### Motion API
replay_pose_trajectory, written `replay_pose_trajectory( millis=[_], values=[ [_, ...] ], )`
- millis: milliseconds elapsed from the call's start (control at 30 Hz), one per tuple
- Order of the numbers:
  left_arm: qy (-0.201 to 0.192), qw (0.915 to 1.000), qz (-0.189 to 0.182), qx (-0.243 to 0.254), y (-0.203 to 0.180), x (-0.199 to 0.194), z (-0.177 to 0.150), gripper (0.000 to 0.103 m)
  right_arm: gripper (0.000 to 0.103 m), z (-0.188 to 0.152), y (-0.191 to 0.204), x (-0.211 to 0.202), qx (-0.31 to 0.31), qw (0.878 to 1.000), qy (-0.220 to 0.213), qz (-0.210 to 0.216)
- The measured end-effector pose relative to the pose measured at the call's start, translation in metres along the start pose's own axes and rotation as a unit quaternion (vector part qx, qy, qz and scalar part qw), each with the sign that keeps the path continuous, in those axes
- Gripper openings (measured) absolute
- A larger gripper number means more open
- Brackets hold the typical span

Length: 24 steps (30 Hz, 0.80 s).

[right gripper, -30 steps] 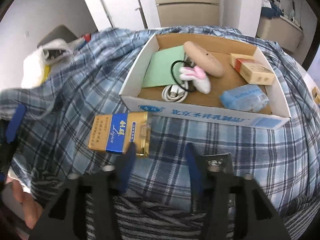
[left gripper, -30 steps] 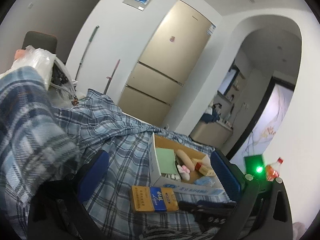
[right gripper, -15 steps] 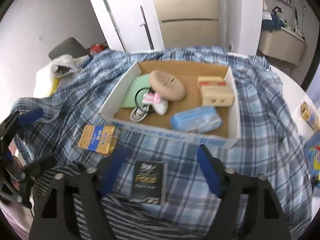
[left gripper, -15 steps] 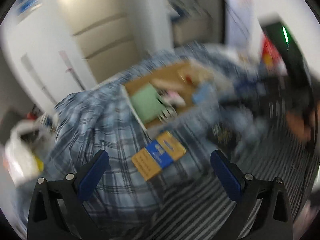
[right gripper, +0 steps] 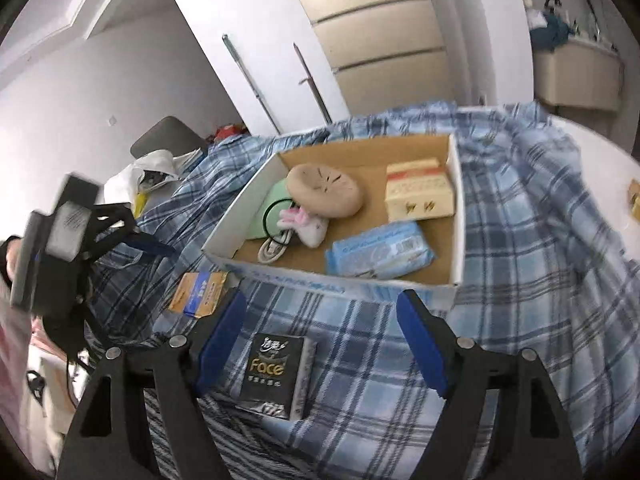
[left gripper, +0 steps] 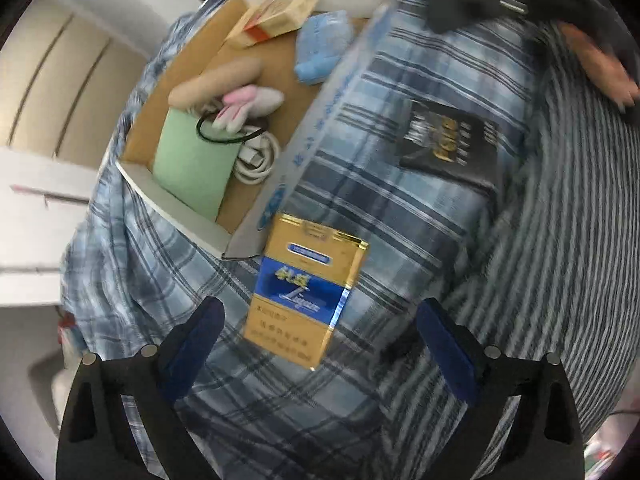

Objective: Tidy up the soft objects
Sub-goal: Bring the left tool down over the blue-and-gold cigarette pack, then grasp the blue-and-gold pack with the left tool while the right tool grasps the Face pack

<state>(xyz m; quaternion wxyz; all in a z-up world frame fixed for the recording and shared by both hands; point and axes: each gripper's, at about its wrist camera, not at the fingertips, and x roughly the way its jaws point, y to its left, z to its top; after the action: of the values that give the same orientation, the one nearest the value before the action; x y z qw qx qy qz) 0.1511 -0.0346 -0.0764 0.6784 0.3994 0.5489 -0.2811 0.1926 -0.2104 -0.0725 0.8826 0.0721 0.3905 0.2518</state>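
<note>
- I count one cardboard box sitting on the blue plaid cloth, white outside and brown inside.
- In the box I count six things: one tan plush cushion, one small pink-and-white bunny toy, one blue tissue pack, one cream carton with a red band, one pale green flat pad, and one coiled white cable with a black loop lying over it.
- Outside the box I count two packs lying on the cloth: one gold-and-blue pack just beside the box's near corner, and one black pack marked "Face" a little further along the box's long side.
- A second cloth, grey with stripes, lies next to the plaid one, at the edge nearest me.
- My left gripper points steeply down with its jaws spread wide; the gold-and-blue pack lies between the two blue pads but neither pad touches it, so it is grasping nothing.
- My right gripper has just been opening its jaws; they stand apart with the black pack lying flat on the cloth below and between them, not pressed by either pad.
- From the right wrist view I can see the left gripper's body at the left edge, over the plaid cloth.
- Behind the cloth I see one white plastic bag near a grey chair back.
</note>
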Motion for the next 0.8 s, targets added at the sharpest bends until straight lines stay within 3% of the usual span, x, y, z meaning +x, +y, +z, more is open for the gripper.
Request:
replay_pose_trajectory(
  millis=[233,300,367,467,500,633,700,767,800],
  values=[
    [0.049,0.9978,-0.014,-0.042,0.022,0.032,0.022,0.090,0.077,-0.007,0.005,-0.003,0.003,0.998,0.020,0.056],
    [0.061,0.9968,-0.028,-0.044,0.019,0.037,0.023,0.079,0.077,-0.009,0.009,-0.003,-0.014,0.999,0.019,0.041],
    [0.049,0.9949,-0.046,-0.075,0.024,0.033,0.025,0.065,0.077,-0.010,0.011,-0.006,-0.019,0.999,0.012,0.042],
    [0.023,0.9802,-0.116,-0.159,0.037,0.019,0.019,0.059,0.077,-0.010,0.012,-0.011,-0.025,0.999,0.006,0.042],
    [0.007,0.9765,-0.123,-0.177,0.037,0.008,0.017,0.059,0.077,-0.009,0.012,-0.012,-0.028,0.999,0.001,0.035],
    [-0.088,0.9647,-0.089,-0.232,0.027,-0.039,0.004,0.058,0.077,-0.006,0.007,-0.018,-0.017,0.999,-0.010,0.028],
    [-0.160,0.9447,-0.061,-0.280,0.019,-0.064,-0.010,0.058,0.077,-0.005,0.006,-0.019,-0.016,1.000,-0.012,0.023],
    [-0.233,0.9137,-0.045,-0.330,0.013,-0.080,-0.030,0.058,0.077,-0.004,0.006,-0.019,-0.021,1.000,-0.020,0.004],
    [-0.271,0.8930,-0.023,-0.358,0.006,-0.082,-0.042,0.059,0.077,-0.004,0.006,-0.019,-0.026,0.999,-0.023,-0.010]
  ],
)
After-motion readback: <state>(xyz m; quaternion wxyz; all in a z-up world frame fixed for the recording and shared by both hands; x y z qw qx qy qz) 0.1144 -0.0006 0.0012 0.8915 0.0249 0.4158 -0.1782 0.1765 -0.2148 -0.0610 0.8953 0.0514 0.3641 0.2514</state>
